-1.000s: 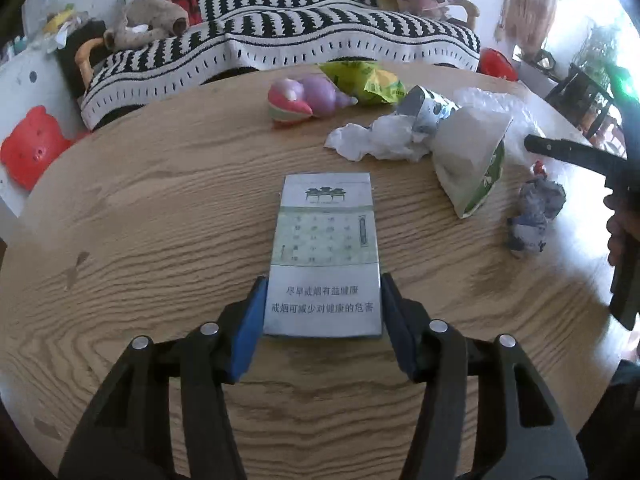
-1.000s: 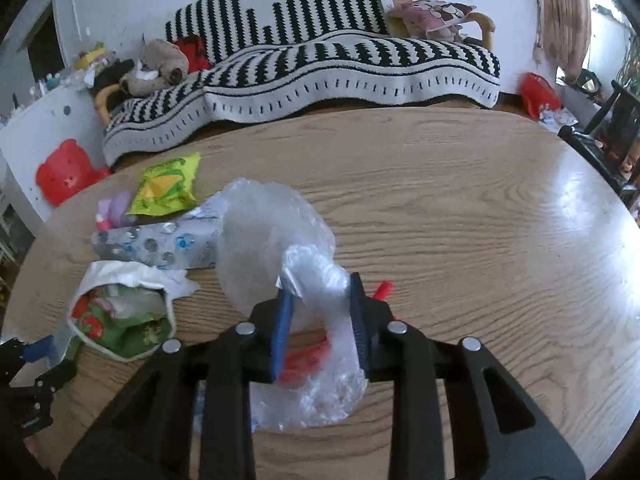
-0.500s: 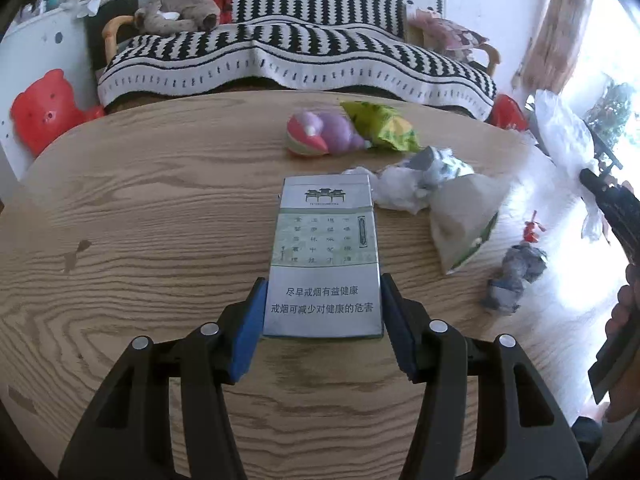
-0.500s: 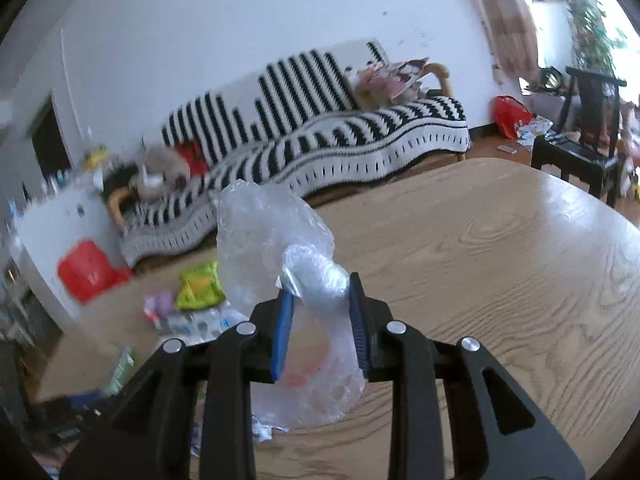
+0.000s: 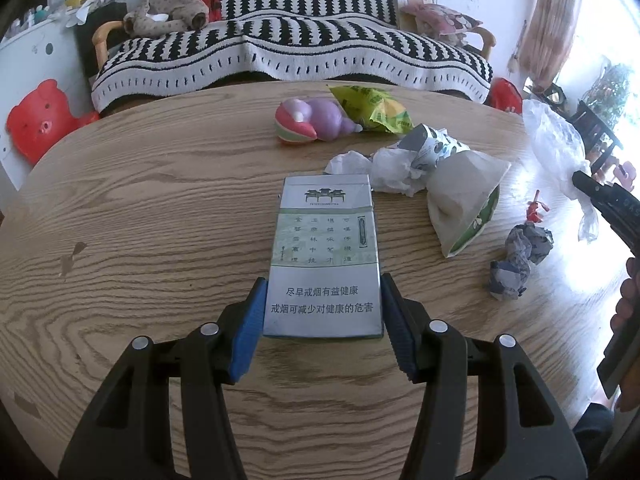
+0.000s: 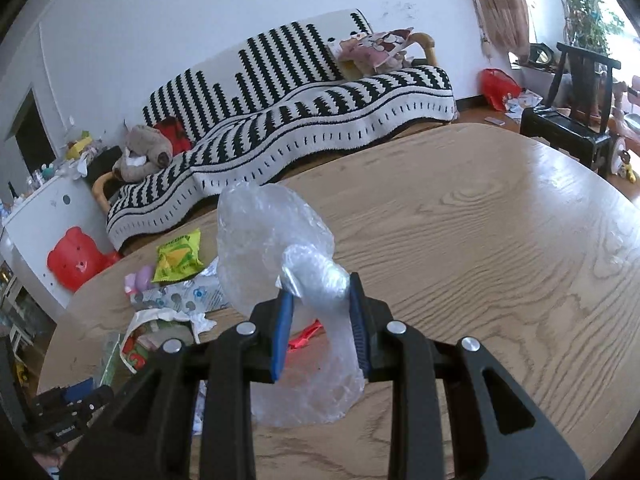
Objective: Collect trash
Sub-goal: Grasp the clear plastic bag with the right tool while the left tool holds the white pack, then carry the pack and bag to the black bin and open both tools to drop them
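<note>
My left gripper is shut on a grey-green cigarette pack, held above the wooden table. My right gripper is shut on a crumpled clear plastic bag, lifted off the table; the bag also shows at the right of the left wrist view. On the table lie white crumpled paper, a grey-white snack bag, a dark paper ball, a small red scrap, and a yellow-green snack packet.
A pink-purple toy lies by the yellow packet. A striped sofa stands behind the table. A red bear stool is at the left, a dark chair at the right.
My right gripper has lifted the plastic bag up off the table and tilted upward. My left gripper keeps its hold on the pack, raised slightly.
</note>
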Motion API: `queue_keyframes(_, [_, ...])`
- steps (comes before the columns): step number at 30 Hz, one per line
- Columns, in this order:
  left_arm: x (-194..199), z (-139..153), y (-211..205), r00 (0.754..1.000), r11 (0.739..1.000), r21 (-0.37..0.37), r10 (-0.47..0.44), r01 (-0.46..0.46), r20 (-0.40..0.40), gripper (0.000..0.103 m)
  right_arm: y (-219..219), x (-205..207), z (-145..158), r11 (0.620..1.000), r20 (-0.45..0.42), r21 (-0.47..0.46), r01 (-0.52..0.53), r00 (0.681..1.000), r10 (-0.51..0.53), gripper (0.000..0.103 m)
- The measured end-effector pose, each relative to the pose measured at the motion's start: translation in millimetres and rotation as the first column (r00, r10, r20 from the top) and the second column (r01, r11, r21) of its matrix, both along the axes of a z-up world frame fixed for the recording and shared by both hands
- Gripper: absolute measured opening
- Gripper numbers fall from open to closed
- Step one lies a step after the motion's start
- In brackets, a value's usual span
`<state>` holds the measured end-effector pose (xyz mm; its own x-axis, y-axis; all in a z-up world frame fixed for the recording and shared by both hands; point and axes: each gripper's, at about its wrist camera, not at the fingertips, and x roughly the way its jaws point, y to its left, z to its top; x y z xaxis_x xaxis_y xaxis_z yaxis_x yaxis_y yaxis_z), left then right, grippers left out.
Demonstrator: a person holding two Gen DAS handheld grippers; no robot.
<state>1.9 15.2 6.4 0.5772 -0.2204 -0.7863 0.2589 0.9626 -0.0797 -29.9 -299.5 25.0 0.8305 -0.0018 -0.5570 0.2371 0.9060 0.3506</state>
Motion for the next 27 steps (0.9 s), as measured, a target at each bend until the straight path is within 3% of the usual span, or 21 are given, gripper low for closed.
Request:
queue_keyframes(15, [-4,8,-5,1.000,1.000,-0.005,-0.002,0.002,0.020,0.055,-1,0,0,1.000,-0.020,0.008,-0.013,1.000,0.013,0.027])
queue_keyframes(18, [-25,26,-14,0.999,0.997,-0.073,-0.009,0.013,0.053,0.055,-4,-35,13,0.998,0.054,0.058,-0.023,0.998,0.020,0.027])
queue_keyframes(20, [-53,43,-33,0.994,0.990,-0.117,-0.073,0.082,0.081,0.055,-11,-78,29,0.996,0.121,0.084,-0.035,0.992,0.025,0.027])
queue_keyframes(24, [-110,67,-90,0.959,0.943,-0.182,-0.266,0.279,0.094,0.055,-36,-170,49,0.999,0.158,0.028,0.025,0.987,-0.029,0.027])
queue_keyframes(27, [-152,75,-147,0.896,0.867,-0.232,-0.439,0.441,0.065,0.055,-71,-238,45,0.994,0.104,0.025,0.108,0.988,-0.110,0.027])
